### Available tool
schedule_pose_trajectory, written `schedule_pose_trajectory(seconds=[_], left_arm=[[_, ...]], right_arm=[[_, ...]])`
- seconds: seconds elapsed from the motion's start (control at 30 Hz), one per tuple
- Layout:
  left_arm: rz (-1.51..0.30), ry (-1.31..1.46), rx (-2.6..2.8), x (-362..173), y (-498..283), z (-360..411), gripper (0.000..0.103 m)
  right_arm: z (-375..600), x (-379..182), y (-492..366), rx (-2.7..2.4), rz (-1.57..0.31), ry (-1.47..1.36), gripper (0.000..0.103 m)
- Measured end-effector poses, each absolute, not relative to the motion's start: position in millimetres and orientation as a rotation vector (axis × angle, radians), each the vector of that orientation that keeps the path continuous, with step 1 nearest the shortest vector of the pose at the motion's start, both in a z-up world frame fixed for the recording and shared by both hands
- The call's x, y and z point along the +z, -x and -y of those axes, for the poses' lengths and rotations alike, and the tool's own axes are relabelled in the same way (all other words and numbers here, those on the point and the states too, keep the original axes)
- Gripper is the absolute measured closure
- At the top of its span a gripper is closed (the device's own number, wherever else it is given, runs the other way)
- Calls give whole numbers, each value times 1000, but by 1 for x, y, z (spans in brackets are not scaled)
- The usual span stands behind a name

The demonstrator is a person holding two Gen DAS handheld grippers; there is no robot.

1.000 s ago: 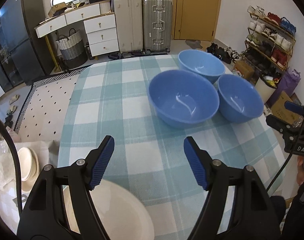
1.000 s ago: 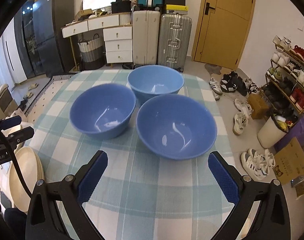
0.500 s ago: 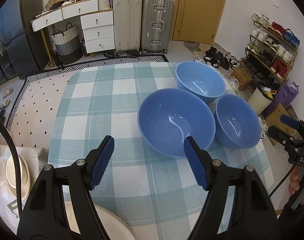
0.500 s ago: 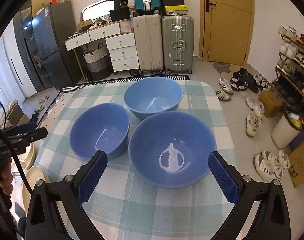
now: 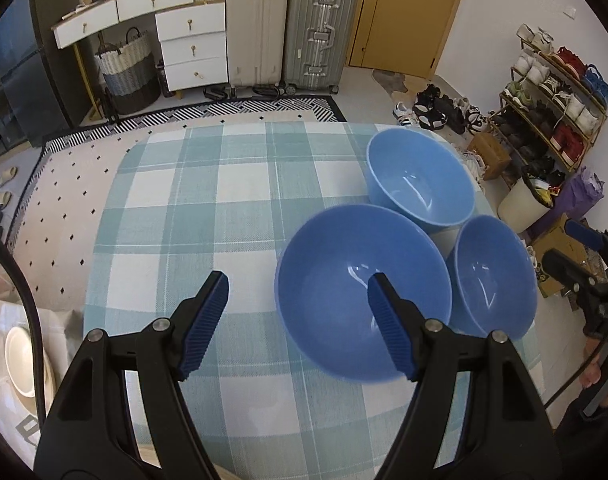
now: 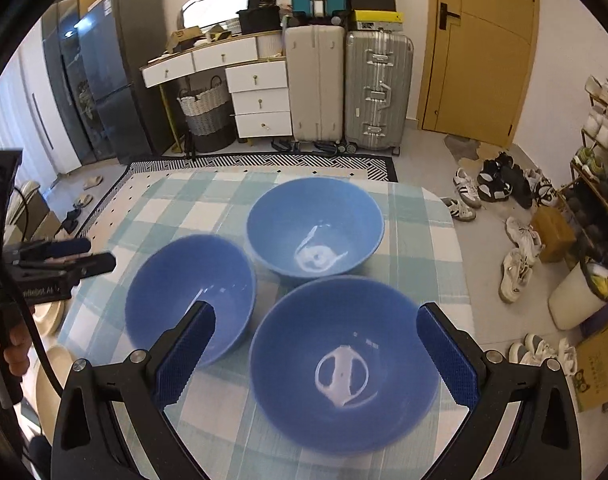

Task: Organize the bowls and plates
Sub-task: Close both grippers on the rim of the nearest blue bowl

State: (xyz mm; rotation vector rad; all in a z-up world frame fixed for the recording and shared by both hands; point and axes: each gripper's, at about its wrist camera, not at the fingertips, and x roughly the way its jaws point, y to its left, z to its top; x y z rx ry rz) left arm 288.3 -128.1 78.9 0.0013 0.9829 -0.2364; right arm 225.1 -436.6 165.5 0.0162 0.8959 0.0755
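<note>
Three blue bowls clustered on checked table (image 5: 224, 184), near bowl (image 6: 344, 364) between wide-open right gripper (image 6: 316, 352) fingers, untouched, left bowl (image 5: 364, 292) ahead of left gripper (image 5: 296, 320), open, empty, far bowl (image 6: 316, 224) behind, cream plates (image 5: 20, 360) beside table.

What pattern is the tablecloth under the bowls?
Teal-and-white plaid check on the tablecloth; clearest in the left wrist view.

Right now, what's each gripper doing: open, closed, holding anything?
Left gripper: jaws open, holding nothing, beside the left blue bowl.
Right gripper: jaws open wide, holding nothing, over the right blue bowl.
</note>
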Motion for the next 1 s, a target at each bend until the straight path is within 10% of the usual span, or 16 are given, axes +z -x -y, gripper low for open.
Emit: schedule_pose_trajectory(seconds=[1.0], left_arm=[[-1094, -54, -328, 38, -456, 241, 33]], right_arm=[[500, 118, -366, 57, -1028, -126, 0]])
